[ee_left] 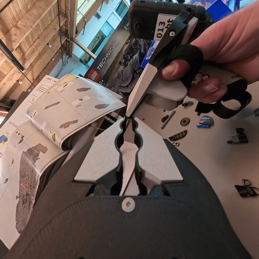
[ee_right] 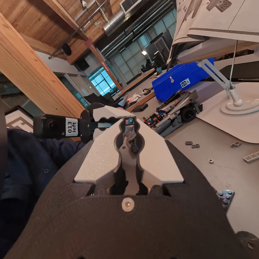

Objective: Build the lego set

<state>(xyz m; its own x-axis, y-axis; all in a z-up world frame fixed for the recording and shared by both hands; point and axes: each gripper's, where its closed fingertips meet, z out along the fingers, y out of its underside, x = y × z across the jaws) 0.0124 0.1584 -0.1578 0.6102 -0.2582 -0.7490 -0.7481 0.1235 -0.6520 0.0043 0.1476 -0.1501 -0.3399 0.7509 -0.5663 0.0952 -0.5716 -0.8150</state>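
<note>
Left gripper: fingers nearly together, tips pinching a tiny dark part at 12 o'clock of its view. Right gripper meets it tip to tip. In the right view a small grey sub-assembly with a pink-and-blue end sits between its fingers, which look pressed on it. Whether the piece at the left tips is a separate pin or part of that assembly, I cannot tell.

My read: a mid-air join — one gripper steadies the assembly, the other seats a part, both lifted off the table so the studs can line up freely.

Further out in the left view, at 2–3 o'clock, loose parts lie spread on the table: long dark plate, round disc, blue pin, curved plate, grey panel. Probably laid out flat for easy picking.

At 9–10 o'clock, the manual is open on a stand, tilted toward the builder for reading. Behind it at 12, the set box stands upright.

Right view, 1–2 o'clock: the part-built car sits on the table, well apart from the grippers — the sub-assembly likely goes on it later. Blue bin behind it, and the white stand base at 2.
</note>
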